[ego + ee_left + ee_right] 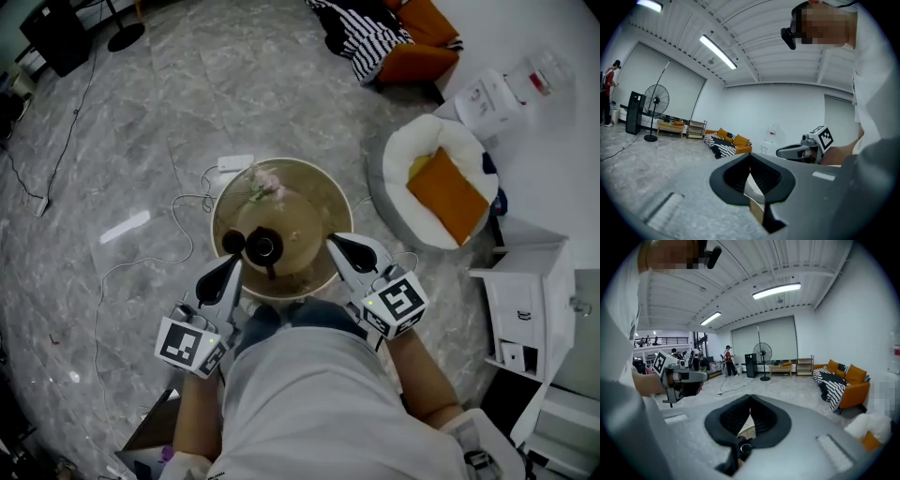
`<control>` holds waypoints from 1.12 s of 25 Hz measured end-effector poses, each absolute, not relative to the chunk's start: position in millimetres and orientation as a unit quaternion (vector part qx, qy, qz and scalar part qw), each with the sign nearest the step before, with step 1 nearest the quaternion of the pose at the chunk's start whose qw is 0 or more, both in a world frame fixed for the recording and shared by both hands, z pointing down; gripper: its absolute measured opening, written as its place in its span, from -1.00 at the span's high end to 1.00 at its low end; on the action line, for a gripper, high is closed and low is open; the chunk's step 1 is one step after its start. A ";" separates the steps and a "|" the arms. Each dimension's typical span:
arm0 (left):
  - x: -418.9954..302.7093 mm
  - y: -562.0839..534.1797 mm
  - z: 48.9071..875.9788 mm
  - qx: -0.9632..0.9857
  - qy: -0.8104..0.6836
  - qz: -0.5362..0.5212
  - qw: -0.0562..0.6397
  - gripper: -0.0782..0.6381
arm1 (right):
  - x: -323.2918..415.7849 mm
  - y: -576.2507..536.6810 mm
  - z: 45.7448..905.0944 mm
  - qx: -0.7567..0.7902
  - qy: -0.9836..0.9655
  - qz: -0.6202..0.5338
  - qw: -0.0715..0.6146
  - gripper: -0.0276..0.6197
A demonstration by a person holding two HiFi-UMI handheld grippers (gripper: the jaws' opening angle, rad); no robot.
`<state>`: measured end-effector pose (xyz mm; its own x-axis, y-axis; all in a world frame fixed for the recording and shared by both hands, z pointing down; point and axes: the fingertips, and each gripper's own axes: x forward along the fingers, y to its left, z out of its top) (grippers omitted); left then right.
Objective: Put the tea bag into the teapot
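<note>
A black teapot [264, 248] stands on the round tan table [319, 202], its top open, with a black round piece [232, 242] just to its left. A small pink-and-white thing [265, 185] lies at the table's far side; I cannot tell whether it is the tea bag. My left gripper [232, 263] hovers at the table's near left edge, shut and empty. My right gripper [333, 242] sits at the near right edge, also shut with nothing in it. In the left gripper view the left gripper's [750, 155] jaws meet; in the right gripper view so do the right gripper's [750, 397].
A white power strip [234, 163] and cables lie on the marble floor behind the table. To the right sit a white round cushion bed [412, 141] with an orange pillow and a white cabinet [525, 291]. An orange sofa [412, 56] stands farther back.
</note>
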<state>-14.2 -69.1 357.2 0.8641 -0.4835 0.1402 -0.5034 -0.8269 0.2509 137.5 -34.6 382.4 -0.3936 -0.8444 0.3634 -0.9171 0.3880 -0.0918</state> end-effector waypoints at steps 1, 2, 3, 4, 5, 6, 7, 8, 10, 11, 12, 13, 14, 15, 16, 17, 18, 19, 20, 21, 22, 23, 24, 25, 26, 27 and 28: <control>-10.7 -69.3 351.4 0.956 -0.257 0.032 0.136 0.76 | 141.6 -32.7 374.3 0.538 -0.823 0.130 0.127 0.91; -7.2 -69.6 345.1 0.958 -0.255 0.028 0.130 0.76 | 145.7 -31.0 366.7 0.541 -0.823 0.120 0.126 0.91; -3.8 -70.0 338.5 0.959 -0.254 0.023 0.125 0.76 | 149.8 -29.5 359.6 0.544 -0.822 0.112 0.124 0.91; -0.6 -70.5 331.9 0.960 -0.252 0.019 0.120 0.76 | 153.8 -28.1 353.0 0.547 -0.822 0.106 0.121 0.91; 2.6 -71.1 325.5 0.962 -0.250 0.015 0.114 0.76 | 157.7 -27.0 346.7 0.550 -0.821 0.101 0.117 0.91; 5.9 -71.8 319.5 0.963 -0.247 0.011 0.108 0.76 | 161.4 -26.1 340.7 0.553 -0.820 0.096 0.111 0.91; 9.0 -72.5 314.1 0.964 -0.245 0.008 0.102 0.76 | 164.9 -25.3 335.0 0.556 -0.819 0.092 0.106 0.91; 11.9 -73.3 309.4 0.965 -0.244 0.005 0.096 0.76 | 168.0 -24.6 329.9 0.558 -0.819 0.087 0.101 0.91; 16.5 -74.9 302.0 0.967 -0.242 0.000 0.086 0.76 | 171.9 -23.3 321.3 0.562 -0.818 0.080 0.092 0.91; 17.9 -75.4 299.4 0.967 -0.241 -0.002 0.082 0.76 | 172.8 -22.6 317.8 0.564 -0.818 0.076 0.088 0.91; 19.2 -75.6 297.4 0.967 -0.241 -0.003 0.079 0.76 | 173.2 -21.8 314.7 0.565 -0.818 0.073 0.084 0.91; 20.4 -75.7 295.7 0.968 -0.241 -0.005 0.077 0.76 | 173.4 -21.3 312.0 0.565 -0.818 0.070 0.080 0.91; 21.7 -75.9 294.2 0.968 -0.240 -0.007 0.076 0.76 | 173.8 -21.1 309.8 0.566 -0.818 0.067 0.076 0.91; 23.0 -76.1 293.0 0.968 -0.240 -0.010 0.074 0.76 | 174.4 -21.4 308.2 0.567 -0.818 0.064 0.073 0.91; 24.3 -76.6 291.8 0.968 -0.240 -0.011 0.074 0.76 | 175.2 -22.0 306.9 0.568 -0.818 0.062 0.071 0.91; 25.2 -77.1 290.8 0.968 -0.240 -0.012 0.073 0.76 | 176.1 -22.8 306.0 0.568 -0.818 0.061 0.069 0.91; 25.8 -77.4 289.9 0.968 -0.240 -0.013 0.072 0.76 | 176.8 -23.4 305.5 0.569 -0.817 0.061 0.067 0.91; 26.0 -77.4 289.4 0.968 -0.240 -0.014 0.072 0.76 | 177.2 -23.8 305.5 0.570 -0.817 0.062 0.065 0.91; 26.0 -77.1 289.2 0.968 -0.240 -0.014 0.072 0.76 | 177.4 -23.9 305.9 0.569 -0.817 0.063 0.063 0.91; 26.0 -76.7 289.3 0.968 -0.241 -0.014 0.071 0.76 | 177.5 -24.0 306.6 0.569 -0.818 0.064 0.062 0.91; 26.0 -76.4 289.5 0.968 -0.241 -0.013 0.070 0.76 | 177.6 -24.1 307.3 0.568 -0.818 0.064 0.062 0.91; 26.0 -76.3 289.7 0.968 -0.242 -0.012 0.069 0.76 | 177.7 -24.3 307.9 0.567 -0.819 0.063 0.063 0.91; 25.9 -76.4 289.8 0.968 -0.243 -0.012 0.069 0.76 | 177.9 -24.6 308.3 0.567 -0.819 0.063 0.063 0.91; 25.9 -76.6 290.0 0.967 -0.244 -0.011 0.069 0.76 | 178.3 -25.0 308.7 0.566 -0.819 0.062 0.063 0.91; 26.1 -76.8 290.2 0.967 -0.244 -0.010 0.068 0.76 | 178.9 -25.5 309.1 0.566 -0.819 0.063 0.062 0.91; 26.8 -76.8 290.2 0.967 -0.245 -0.010 0.068 0.76 | 179.8 -26.0 309.3 0.566 -0.820 0.064 0.061 0.91; 27.6 -76.4 290.2 0.967 -0.245 -0.009 0.068 0.76 | 180.7 -26.2 309.6 0.566 -0.820 0.066 0.059 0.91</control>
